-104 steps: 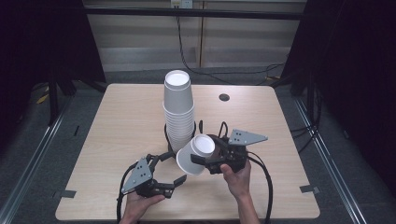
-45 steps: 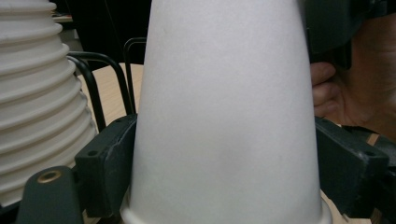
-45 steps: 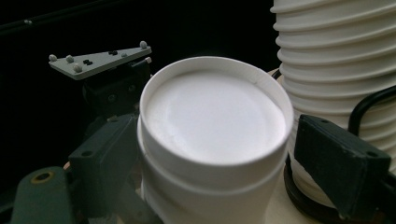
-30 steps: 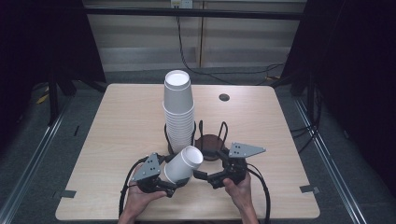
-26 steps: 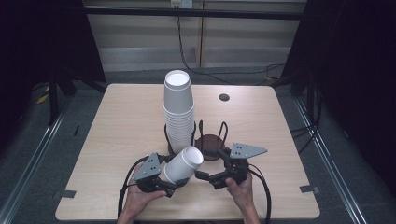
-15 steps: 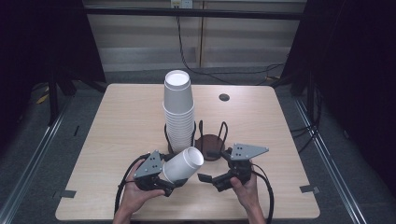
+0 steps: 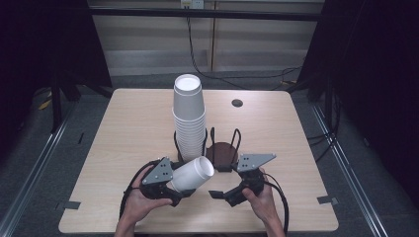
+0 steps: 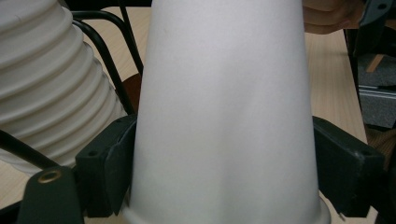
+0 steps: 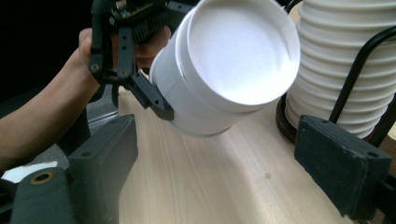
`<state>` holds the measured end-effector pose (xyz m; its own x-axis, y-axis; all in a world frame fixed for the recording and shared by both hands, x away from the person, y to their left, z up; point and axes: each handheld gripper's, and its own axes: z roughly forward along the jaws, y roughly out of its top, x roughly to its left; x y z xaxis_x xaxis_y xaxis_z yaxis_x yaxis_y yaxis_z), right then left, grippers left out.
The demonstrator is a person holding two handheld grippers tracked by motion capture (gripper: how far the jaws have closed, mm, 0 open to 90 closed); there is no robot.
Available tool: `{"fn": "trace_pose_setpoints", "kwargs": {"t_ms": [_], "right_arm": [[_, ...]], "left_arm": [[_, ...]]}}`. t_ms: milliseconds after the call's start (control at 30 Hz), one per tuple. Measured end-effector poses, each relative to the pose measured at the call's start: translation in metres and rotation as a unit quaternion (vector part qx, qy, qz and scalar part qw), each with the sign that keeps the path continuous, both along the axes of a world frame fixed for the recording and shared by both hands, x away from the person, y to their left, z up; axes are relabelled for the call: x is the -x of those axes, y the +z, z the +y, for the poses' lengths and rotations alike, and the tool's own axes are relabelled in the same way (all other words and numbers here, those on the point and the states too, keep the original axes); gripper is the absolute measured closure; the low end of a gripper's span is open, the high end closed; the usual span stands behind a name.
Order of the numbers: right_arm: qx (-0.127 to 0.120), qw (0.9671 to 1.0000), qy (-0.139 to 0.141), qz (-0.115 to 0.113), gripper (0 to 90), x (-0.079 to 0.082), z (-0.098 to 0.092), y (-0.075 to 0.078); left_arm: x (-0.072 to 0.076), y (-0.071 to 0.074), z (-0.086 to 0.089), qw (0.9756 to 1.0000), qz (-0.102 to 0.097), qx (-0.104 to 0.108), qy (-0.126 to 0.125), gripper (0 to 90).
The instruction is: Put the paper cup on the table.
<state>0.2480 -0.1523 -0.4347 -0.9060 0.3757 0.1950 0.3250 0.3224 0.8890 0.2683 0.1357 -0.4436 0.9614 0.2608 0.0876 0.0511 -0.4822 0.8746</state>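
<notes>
White cup (image 7: 191,174) clamped in left tool (image 7: 174,189), seemingly empty; stack (image 7: 188,116) fills rack (image 7: 208,142).

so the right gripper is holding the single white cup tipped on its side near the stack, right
Not quite: the left gripper holds the single white cup tipped on its side near the stack. The high view shows this; the right gripper is open and empty.

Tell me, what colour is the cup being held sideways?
Plain white, no pattern: the cup shows best in the right gripper view.
</notes>
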Motion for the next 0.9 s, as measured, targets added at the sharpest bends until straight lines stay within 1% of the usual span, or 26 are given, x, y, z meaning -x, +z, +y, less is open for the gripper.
{"fn": "trace_pose_setpoints", "kwargs": {"t_ms": [33,100,133,167,200,233,300,333,400,500,600,667,700,800,900], "right_arm": [[0.006,1.0000,0.001,0.000,13.7,0.000,0.000,0.001],[0.012,0.9999,0.000,-0.001,13.9,0.000,0.001,0.001],[0.015,0.9999,0.004,0.001,14.0,-0.001,0.001,0.002],[0.017,0.9998,0.005,0.001,14.0,-0.001,0.001,0.002],[0.024,0.9997,0.004,0.002,14.1,-0.002,0.002,0.002],[0.030,0.9995,0.005,0.004,14.3,-0.003,0.003,0.003],[0.039,0.9992,0.008,0.008,14.3,-0.006,0.004,0.007],[0.050,0.9986,0.012,0.010,14.3,-0.008,0.006,0.011],[0.060,0.9981,0.013,0.010,14.4,-0.010,0.006,0.014],[0.074,0.9970,0.018,0.015,14.4,-0.012,0.006,0.018],[0.092,0.9954,0.020,0.020,14.7,-0.014,0.005,0.018],[0.100,0.9945,0.021,0.023,14.8,-0.015,0.005,0.016],[0.104,0.9939,0.026,0.025,14.8,-0.016,0.005,0.015],[0.121,0.9916,0.030,0.034,14.8,-0.019,0.008,0.012],[0.130,0.9902,0.033,0.036,14.7,-0.020,0.010,0.011]], "left_arm": [[0.000,0.001,0.000,1.0000,0.005,0.000,-0.001,16.5],[-0.001,0.004,0.000,0.9999,0.005,-0.010,-0.002,16.4],[-0.002,0.005,0.000,0.9998,0.000,-0.018,-0.005,16.4],[-0.001,0.006,0.000,0.9998,0.000,-0.020,-0.008,16.4],[-0.001,0.007,-0.001,0.9998,0.002,-0.018,-0.009,16.4],[-0.002,0.008,0.000,0.9997,0.003,-0.021,-0.011,16.4],[-0.003,0.009,0.000,0.9994,0.002,-0.034,-0.007,16.4],[-0.003,0.010,0.000,0.9993,0.001,-0.038,-0.007,16.4],[-0.003,0.012,0.000,0.9987,-0.002,-0.050,-0.010,16.4],[-0.004,0.015,0.000,0.9982,-0.005,-0.059,-0.012,16.4],[-0.005,0.017,-0.001,0.9970,-0.010,-0.077,-0.007,16.3],[-0.006,0.018,-0.003,0.9967,-0.009,-0.079,-0.015,16.3],[-0.005,0.017,-0.003,0.9968,-0.005,-0.079,-0.014,16.3],[-0.006,0.017,-0.007,0.9953,-0.006,-0.095,-0.020,16.3],[-0.007,0.017,-0.010,0.9939,-0.005,-0.108,-0.023,16.3]]}}
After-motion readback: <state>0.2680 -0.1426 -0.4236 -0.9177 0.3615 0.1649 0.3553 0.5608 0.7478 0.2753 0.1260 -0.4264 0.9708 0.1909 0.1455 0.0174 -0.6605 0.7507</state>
